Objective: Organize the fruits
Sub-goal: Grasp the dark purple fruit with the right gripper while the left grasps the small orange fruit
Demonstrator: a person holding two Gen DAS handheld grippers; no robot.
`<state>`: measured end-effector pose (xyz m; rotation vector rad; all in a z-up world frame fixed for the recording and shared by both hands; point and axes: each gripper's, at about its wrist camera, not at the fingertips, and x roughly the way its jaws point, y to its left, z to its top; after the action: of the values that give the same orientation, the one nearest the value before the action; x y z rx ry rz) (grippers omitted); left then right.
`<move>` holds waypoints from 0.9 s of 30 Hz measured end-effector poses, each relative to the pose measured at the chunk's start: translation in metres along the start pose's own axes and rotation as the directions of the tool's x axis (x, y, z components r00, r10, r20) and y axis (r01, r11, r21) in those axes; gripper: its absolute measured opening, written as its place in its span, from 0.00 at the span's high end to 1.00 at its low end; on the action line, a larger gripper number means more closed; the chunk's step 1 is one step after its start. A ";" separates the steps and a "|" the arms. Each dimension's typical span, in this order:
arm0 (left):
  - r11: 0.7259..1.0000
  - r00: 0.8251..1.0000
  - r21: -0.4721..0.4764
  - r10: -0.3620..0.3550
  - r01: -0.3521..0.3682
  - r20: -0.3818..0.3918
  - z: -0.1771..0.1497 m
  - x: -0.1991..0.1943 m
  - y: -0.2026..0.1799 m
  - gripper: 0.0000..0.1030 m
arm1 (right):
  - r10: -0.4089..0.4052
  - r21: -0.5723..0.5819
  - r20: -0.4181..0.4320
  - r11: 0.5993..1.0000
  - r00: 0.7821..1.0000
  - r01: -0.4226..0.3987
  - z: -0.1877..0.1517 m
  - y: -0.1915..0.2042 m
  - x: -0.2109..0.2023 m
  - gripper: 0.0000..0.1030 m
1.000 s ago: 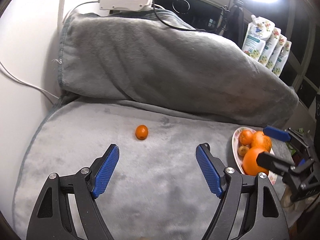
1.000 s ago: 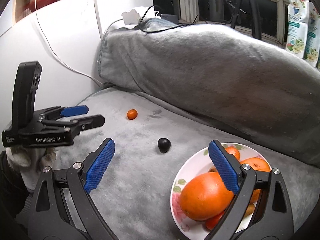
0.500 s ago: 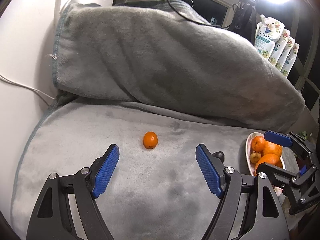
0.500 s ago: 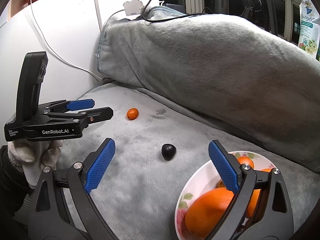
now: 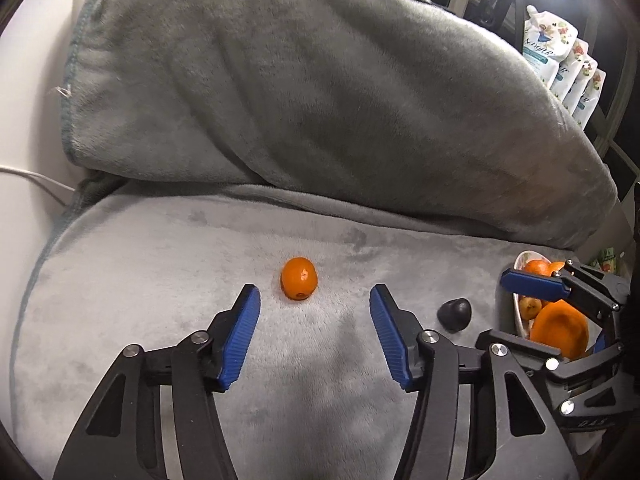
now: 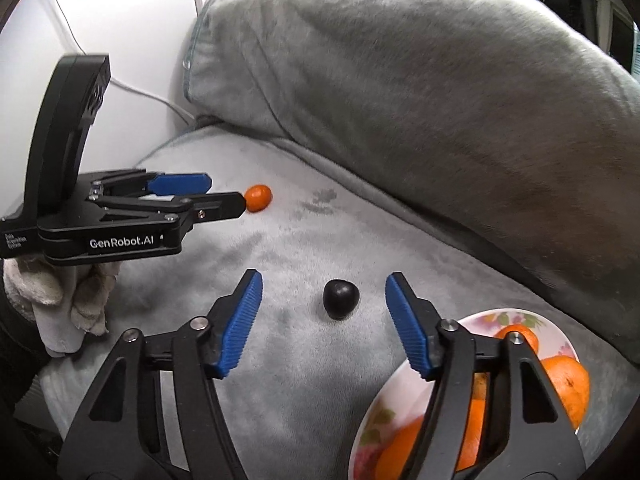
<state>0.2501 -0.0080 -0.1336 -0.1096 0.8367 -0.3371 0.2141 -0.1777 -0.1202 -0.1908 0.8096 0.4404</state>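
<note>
A small orange (image 5: pixel 299 284) lies on the grey blanket just beyond the tips of my left gripper (image 5: pixel 313 294), in line with the gap. Its jaws are closing and the pads do not touch the fruit. In the right wrist view the same orange (image 6: pixel 259 198) sits just off the left gripper (image 6: pixel 226 194). A dark round fruit (image 6: pixel 340 294) lies between the tips of my right gripper (image 6: pixel 324 276), whose jaws are closing without touching it. The left wrist view shows that dark fruit (image 5: pixel 454 314) beside the right gripper (image 5: pixel 492 308). A flowered plate (image 6: pixel 520 316) holds several oranges (image 6: pixel 568 384).
A big cushion under the grey blanket (image 5: pixel 320 100) rises behind the fruit. A white wall with a cable (image 6: pixel 132 88) borders the left side. Refill pouches (image 5: pixel 560 60) stand at the back right. A gloved hand (image 6: pixel 60 300) holds the left gripper.
Both grippers have moved forward and down toward the fruit. Both pairs of jaws have narrowed. The dark fruit has come between the right fingers and into the left wrist view.
</note>
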 end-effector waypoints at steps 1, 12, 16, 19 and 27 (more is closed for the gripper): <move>1.000 1.000 0.000 -0.002 0.002 -0.004 0.001 0.002 0.000 0.49 | -0.003 -0.005 -0.009 1.000 1.000 0.003 0.000 0.000 0.003 0.38; 1.000 0.998 -0.007 -0.017 0.016 -0.066 0.008 0.031 0.004 0.59 | -0.019 -0.018 -0.092 1.000 0.996 0.017 0.003 0.000 0.027 0.51; 1.000 0.997 -0.014 -0.014 0.013 -0.080 0.008 0.040 0.007 0.62 | -0.030 -0.025 -0.115 0.999 0.993 0.028 0.003 0.002 0.033 0.55; 1.000 0.997 -0.014 -0.008 0.006 -0.081 0.008 0.045 0.008 0.65 | -0.049 -0.034 -0.127 0.998 0.991 0.045 0.003 0.004 0.037 0.59; 0.999 0.997 -0.031 0.004 -0.006 -0.074 0.007 0.044 0.015 0.80 | -0.097 -0.049 -0.128 0.995 0.987 0.092 0.005 0.010 0.041 0.71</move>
<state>0.2859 -0.0091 -0.1633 -0.1250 0.9157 -0.3247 0.2377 -0.1551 -0.1468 -0.2992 0.9156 0.3586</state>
